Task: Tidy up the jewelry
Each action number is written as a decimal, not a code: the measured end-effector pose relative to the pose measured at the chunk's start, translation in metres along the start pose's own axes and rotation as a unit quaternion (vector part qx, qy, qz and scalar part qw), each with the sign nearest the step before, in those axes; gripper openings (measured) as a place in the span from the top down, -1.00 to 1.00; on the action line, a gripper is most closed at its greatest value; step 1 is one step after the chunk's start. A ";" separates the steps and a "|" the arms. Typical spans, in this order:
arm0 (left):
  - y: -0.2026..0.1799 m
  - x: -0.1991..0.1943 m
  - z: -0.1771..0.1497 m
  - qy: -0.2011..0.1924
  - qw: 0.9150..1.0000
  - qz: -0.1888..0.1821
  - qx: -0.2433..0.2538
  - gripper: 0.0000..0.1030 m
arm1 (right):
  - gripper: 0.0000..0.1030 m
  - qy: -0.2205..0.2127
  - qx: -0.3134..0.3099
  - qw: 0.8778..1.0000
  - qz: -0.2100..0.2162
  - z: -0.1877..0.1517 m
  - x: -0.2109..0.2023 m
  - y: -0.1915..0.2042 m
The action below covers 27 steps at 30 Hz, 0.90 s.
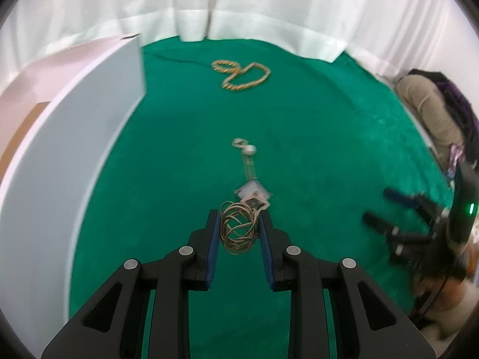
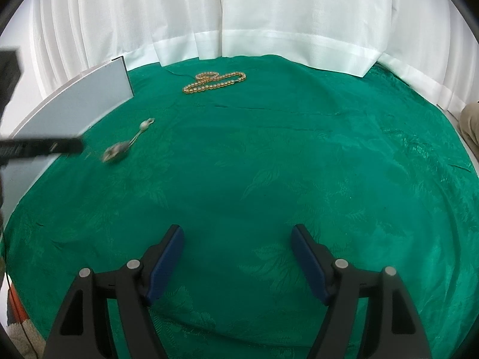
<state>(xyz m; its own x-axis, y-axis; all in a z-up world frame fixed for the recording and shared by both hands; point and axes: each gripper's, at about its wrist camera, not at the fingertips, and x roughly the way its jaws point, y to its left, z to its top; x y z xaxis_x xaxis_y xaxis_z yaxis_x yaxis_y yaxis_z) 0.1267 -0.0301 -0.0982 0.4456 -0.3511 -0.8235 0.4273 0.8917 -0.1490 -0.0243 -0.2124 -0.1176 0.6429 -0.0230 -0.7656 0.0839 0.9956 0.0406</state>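
In the left wrist view my left gripper [image 1: 238, 215] is shut on a coiled thin gold chain [image 1: 239, 230], pinched between its blue pads. A pale tag or pendant [image 1: 254, 196] hangs off the coil, and a thin strand runs from it to a small pearl piece [image 1: 245, 146] on the green cloth [image 1: 314, 137]. A gold bead necklace [image 1: 241, 74] lies looped at the far side, also visible from the right wrist [image 2: 214, 82]. My right gripper [image 2: 238, 239] is open over bare cloth, with nothing between its fingers. The blurred left gripper [image 2: 42, 146] shows at the left edge there.
A pale flat box [image 1: 74, 149] stands along the left side of the cloth, seen too in the right wrist view [image 2: 89, 89]. White curtains [image 2: 239, 15] close the back. A person's trouser leg [image 1: 428, 110] is at the right edge.
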 end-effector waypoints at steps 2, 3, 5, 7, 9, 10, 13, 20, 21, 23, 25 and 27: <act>0.006 -0.006 -0.011 -0.002 1.000 0.008 -0.008 0.52 | -0.48 0.000 -0.001 1.000 -0.002 0.000 0.001 0.001; 0.009 -0.008 -0.015 -0.002 1.000 0.008 -0.014 0.52 | -0.48 0.001 -0.002 1.000 -0.004 0.000 0.001 0.001; 0.014 -0.011 -0.023 -0.001 1.000 0.011 -0.024 0.52 | -0.48 0.002 -0.004 1.000 -0.007 0.001 0.002 0.001; 0.017 -0.011 -0.028 -0.002 1.000 0.018 -0.024 0.51 | -0.48 0.002 -0.007 1.000 -0.009 0.001 0.002 0.002; 0.019 -0.009 -0.030 -0.003 0.999 0.023 -0.023 0.48 | -0.48 0.003 -0.008 1.000 -0.012 0.001 0.003 0.002; 0.019 -0.008 -0.031 -0.003 0.999 0.024 -0.023 0.43 | -0.48 0.003 -0.009 1.000 -0.013 0.001 0.003 0.003; 0.016 -0.005 -0.033 -0.008 0.999 0.029 -0.019 0.10 | -0.48 0.003 -0.009 1.000 -0.014 0.001 0.002 0.003; 0.011 0.010 -0.037 -0.009 0.999 0.050 0.004 -0.27 | -0.48 0.004 -0.012 1.000 -0.016 0.001 0.002 0.003; 0.011 0.013 -0.038 -0.007 0.999 0.053 0.004 -0.27 | -0.48 0.004 -0.012 1.000 -0.016 0.001 0.002 0.003; 0.010 0.014 -0.040 -0.012 0.998 0.058 0.010 -0.32 | -0.48 0.004 -0.012 1.000 -0.016 0.001 0.002 0.003; 0.009 0.014 -0.040 -0.014 0.998 0.060 0.014 -0.36 | -0.48 0.004 -0.012 1.000 -0.016 0.001 0.002 0.003; 0.008 0.014 -0.041 -0.015 0.998 0.065 0.018 -0.39 | -0.48 0.005 -0.012 1.000 -0.016 0.001 0.002 0.003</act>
<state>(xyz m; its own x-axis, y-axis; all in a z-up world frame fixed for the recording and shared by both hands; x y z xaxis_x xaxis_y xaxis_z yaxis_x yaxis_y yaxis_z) 0.1048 -0.0160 -0.1335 0.5226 -0.2429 -0.8172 0.3928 0.9194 -0.0220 -0.0222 -0.2094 -0.1183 0.6332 -0.0545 -0.7721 0.0855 0.9963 -0.0002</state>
